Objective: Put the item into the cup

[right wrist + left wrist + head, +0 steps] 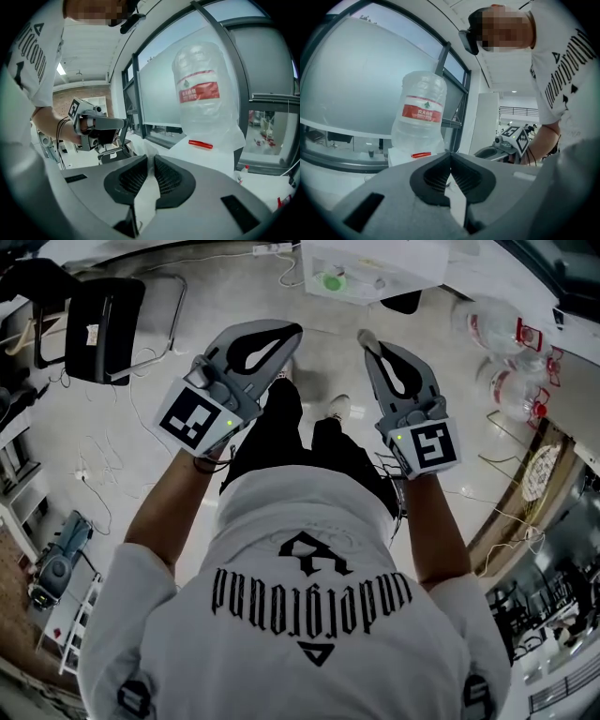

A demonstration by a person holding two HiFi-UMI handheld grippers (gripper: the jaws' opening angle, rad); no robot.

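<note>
Item out of sight; left claw (450, 154) closed, right claw (151, 159) narrowly parted (both empty).

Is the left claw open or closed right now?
Shut. In the left gripper view the left claw's two tips meet at the front, and nothing is held between them.

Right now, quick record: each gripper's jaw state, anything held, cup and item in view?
left gripper: jaws together, nothing between
right gripper: jaws a narrow gap apart, nothing between
cup: in no view
item: in no view
ahead of both grippers: water jug with a red label
below: floor, grippers held out over it
</note>
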